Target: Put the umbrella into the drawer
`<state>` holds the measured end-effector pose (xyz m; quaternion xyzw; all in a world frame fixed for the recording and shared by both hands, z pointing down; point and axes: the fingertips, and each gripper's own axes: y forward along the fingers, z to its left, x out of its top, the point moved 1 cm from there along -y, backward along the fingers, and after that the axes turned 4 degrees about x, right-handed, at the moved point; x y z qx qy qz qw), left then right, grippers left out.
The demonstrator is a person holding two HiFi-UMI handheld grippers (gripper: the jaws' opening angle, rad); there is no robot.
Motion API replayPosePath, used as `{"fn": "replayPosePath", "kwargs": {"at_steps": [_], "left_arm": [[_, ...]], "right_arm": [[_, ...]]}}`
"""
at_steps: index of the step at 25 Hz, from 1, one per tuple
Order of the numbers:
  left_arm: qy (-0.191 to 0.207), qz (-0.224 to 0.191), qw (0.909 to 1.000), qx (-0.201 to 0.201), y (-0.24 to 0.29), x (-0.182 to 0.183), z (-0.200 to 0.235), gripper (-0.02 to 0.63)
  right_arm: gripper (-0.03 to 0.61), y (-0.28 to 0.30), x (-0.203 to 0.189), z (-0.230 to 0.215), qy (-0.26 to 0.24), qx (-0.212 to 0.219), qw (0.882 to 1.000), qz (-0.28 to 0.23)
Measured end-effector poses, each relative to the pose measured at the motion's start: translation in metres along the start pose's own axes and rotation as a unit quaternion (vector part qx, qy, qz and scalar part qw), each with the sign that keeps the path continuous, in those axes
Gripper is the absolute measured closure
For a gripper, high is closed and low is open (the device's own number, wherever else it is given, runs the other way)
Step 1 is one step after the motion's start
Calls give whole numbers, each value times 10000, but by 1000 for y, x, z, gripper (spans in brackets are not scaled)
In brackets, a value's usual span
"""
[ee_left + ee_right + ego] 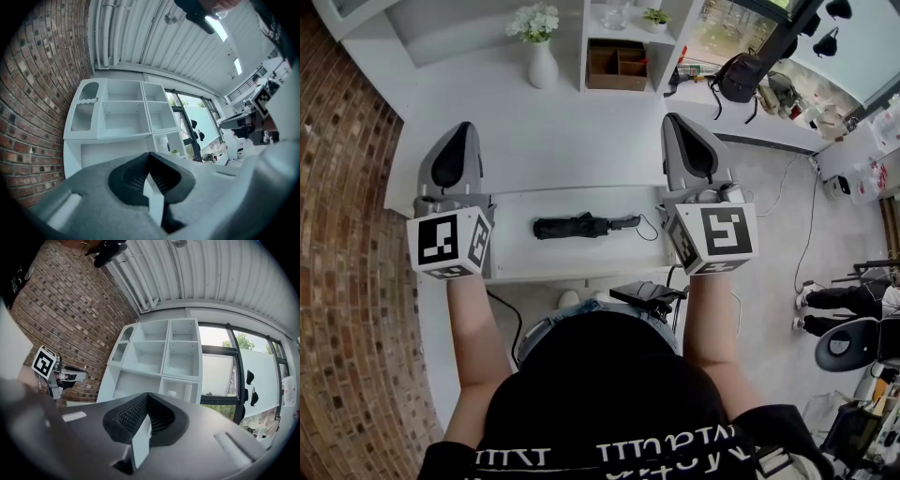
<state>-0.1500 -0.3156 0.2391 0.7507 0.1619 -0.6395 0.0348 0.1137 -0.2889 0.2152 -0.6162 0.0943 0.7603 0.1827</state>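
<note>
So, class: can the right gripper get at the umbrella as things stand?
Probably yes: the umbrella lies uncovered in the open drawer, near the right gripper, with nothing between them; its shut jaws would need opening first.

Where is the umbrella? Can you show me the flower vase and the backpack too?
umbrella (581, 226): head view, the middle of its folded black cloth.
vase (543, 67): head view, its white belly, below the flowers.
backpack (739, 77): head view, the middle of its dark body.
</note>
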Motion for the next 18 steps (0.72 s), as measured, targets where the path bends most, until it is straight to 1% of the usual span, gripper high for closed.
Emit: {"fn": "replayPosePath", "kwargs": {"at_steps": [4, 12, 18], "left_arm": [[44, -5, 10000, 9, -1, 2, 0, 615], [149, 41, 9998, 113, -1, 2, 2, 615], [159, 8, 9998, 145, -1, 5, 2, 615]], "right_arm": [[568, -1, 0, -1, -61, -27, 10000, 3], [568, 0, -2, 2, -139, 60, 9999, -3], [568, 4, -5, 8, -171, 257, 9995, 105]]}}
